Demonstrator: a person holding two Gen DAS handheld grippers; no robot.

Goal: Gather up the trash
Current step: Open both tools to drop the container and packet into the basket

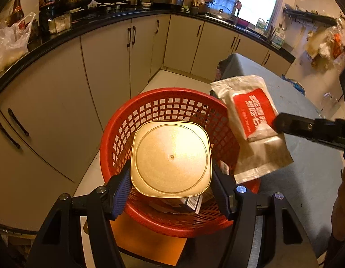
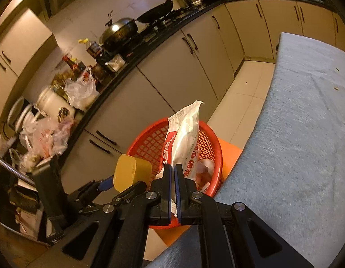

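Note:
A red mesh basket (image 1: pixel 163 102) (image 2: pixel 213 147) sits on an orange stool beside the table. My left gripper (image 1: pixel 171 176) is shut on a yellow square container (image 1: pixel 171 158) (image 2: pixel 131 172), held bottom-up just above the basket's opening. My right gripper (image 2: pixel 173 172) is shut on a white and red plastic packet (image 2: pixel 185 138) (image 1: pixel 252 120), which hangs over the basket's right rim. In the left wrist view the right gripper's black fingers (image 1: pixel 306 127) reach in from the right and pinch the packet's edge. A box and other wrappers lie inside the basket.
A grey cloth-covered table (image 2: pixel 295 134) (image 1: pixel 306 174) runs along the right of the basket. Beige cabinets (image 1: pixel 105 71) under a black counter with pans, bottles and plastic bags stand behind. The orange stool (image 1: pixel 147 243) rests on pale floor tiles.

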